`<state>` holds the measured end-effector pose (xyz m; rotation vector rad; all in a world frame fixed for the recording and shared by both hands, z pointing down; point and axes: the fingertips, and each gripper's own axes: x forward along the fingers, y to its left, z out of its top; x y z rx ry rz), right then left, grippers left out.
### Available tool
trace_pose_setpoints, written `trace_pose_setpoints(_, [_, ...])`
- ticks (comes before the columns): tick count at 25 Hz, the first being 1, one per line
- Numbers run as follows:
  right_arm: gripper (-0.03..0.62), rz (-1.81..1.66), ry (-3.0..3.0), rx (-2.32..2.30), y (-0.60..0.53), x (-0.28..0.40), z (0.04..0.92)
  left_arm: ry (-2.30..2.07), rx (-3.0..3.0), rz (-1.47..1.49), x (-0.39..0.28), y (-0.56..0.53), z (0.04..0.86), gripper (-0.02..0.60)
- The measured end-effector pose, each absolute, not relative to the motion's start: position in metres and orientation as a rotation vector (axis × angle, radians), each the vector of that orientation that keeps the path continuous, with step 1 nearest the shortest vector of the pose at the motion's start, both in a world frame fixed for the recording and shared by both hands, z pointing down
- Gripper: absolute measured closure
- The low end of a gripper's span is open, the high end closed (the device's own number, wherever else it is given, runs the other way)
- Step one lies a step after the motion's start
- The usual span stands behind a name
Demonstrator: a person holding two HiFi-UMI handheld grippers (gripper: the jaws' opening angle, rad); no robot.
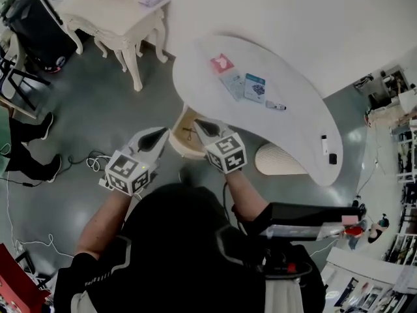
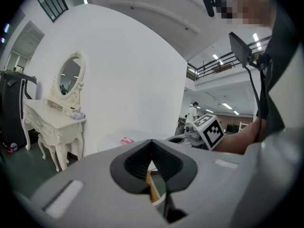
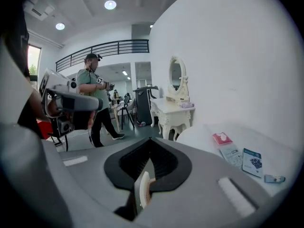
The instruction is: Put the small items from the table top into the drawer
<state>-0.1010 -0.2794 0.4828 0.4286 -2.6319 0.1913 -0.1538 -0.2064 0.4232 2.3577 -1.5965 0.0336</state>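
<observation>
Left gripper [image 1: 162,132] and right gripper [image 1: 198,123], fingers together, partly hide the open drawer [image 1: 176,142]; a marker pen [image 1: 275,105] lies left-to-right on the counter [image 1: 300,132].

I'm seeing bare table [image 1: 195,77] top lying open between the pulled-out drawer [image 1: 184,139] at its near rim and the red packet [image 1: 221,62], so I'm finding free passage there for a reach. The wall [image 1: 293,18] is closing off the table's far side, while the dressing table [image 1: 111,8] is standing well apart at the left across open floor [image 1: 111,109].
</observation>
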Motion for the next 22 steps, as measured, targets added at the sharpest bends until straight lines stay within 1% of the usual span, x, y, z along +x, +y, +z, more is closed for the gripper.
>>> trace_pose_setpoints(10, [0.591, 0.254, -2.835, 0.609, -0.271, -0.077, 0.414, -1.657, 2.361, -0.049, -0.161, -0.196, 0.399, 0.581])
trace_pose_setpoints(22, [0.592, 0.181, -2.912, 0.665, -0.251, -0.071, 0.380, -1.701, 2.348, -0.077, -0.166, -0.186, 0.390, 0.581])
